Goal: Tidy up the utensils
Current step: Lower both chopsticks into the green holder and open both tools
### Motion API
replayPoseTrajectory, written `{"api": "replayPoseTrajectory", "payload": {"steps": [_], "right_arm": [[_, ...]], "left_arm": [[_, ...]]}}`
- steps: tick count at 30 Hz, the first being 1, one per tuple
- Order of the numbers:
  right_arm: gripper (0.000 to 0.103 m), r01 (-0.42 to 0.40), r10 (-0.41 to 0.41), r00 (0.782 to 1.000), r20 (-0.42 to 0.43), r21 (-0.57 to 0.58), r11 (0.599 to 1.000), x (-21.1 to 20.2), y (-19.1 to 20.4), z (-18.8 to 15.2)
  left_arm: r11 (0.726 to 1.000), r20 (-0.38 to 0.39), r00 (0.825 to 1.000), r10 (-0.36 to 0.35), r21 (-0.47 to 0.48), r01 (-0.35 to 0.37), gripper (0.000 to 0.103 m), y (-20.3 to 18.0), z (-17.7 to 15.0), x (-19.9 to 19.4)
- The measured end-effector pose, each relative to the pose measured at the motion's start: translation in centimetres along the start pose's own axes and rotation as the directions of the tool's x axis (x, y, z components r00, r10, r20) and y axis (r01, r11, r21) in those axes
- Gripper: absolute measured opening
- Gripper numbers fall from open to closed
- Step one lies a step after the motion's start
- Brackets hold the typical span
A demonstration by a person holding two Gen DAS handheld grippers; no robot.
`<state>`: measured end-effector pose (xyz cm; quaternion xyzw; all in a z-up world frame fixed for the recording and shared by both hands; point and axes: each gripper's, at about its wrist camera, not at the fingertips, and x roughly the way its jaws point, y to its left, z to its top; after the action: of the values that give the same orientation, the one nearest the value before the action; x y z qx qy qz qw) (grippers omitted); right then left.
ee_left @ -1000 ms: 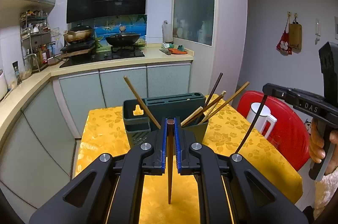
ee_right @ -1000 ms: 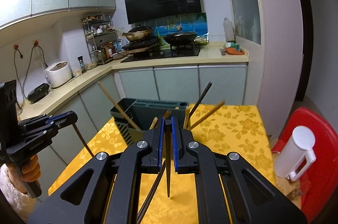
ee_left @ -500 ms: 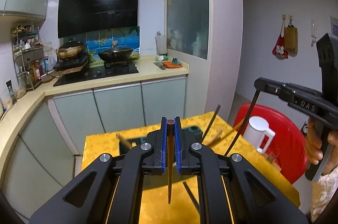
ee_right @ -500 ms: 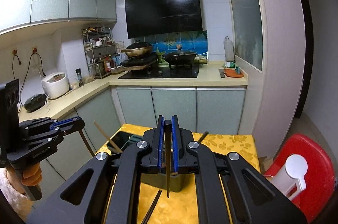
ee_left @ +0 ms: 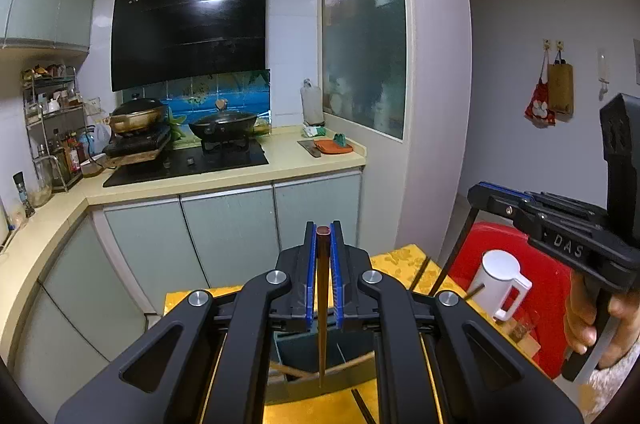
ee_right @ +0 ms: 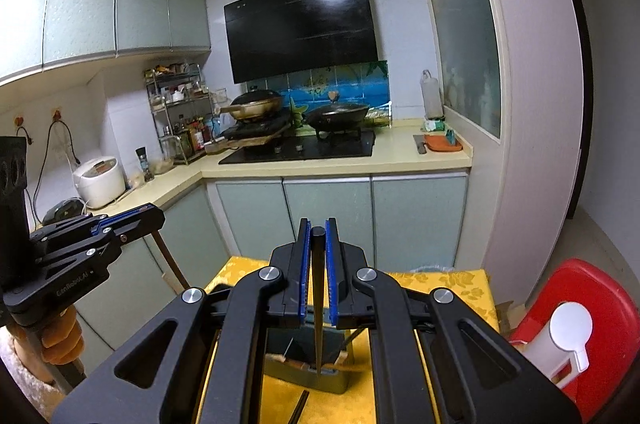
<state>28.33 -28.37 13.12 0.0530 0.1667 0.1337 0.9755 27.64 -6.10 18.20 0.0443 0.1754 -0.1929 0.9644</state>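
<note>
Both chopsticks now ride higher: my left gripper (ee_left: 324, 244) clamps the brown chopstick (ee_left: 322, 304), right gripper (ee_right: 318, 236) the black chopstick (ee_right: 318, 304), holder (ee_right: 308, 380) at six o'clock, ready for insertion.

Hidden: your left gripper (ee_left: 323, 236) covers most of the dark holder (ee_left: 304, 352) on the yellow table (ee_left: 396, 258) | Cut off: a dark stick (ee_right: 300, 409) on the cloth runs off the bottom edge | Blurred: sticks in the holder, maybe chopsticks (ee_right: 352, 370) | Cut off: your right hand (ee_left: 592, 320) at the edge
</note>
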Motion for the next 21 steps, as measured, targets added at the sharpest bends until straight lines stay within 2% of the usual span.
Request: {"api": "replayPoseTrajectory", "payload": {"steps": [10, 14, 21], "right_arm": [[0.008, 0.011, -0.011, 0.999, 0.048, -0.017, 1.0, 0.9, 0.4, 1.8], [0.008, 0.012, -0.011, 1.0, 0.027, -0.024, 1.0, 2.0, 0.6, 1.1], [0.008, 0.002, -0.003, 0.998, -0.058, -0.03, 1.0, 4.6, 1.1, -1.0]], "left_arm": [[0.999, 0.037, 0.999, 0.037, -0.021, -0.036, 0.006, 0.0, 1.8, 2.3], [0.998, 0.008, 0.999, 0.047, -0.037, -0.047, 0.006, 0.3, 0.5, 4.1], [0.997, -0.064, 0.997, 0.042, -0.061, -0.046, 0.006, 0.8, -3.1, 6.4]]}}
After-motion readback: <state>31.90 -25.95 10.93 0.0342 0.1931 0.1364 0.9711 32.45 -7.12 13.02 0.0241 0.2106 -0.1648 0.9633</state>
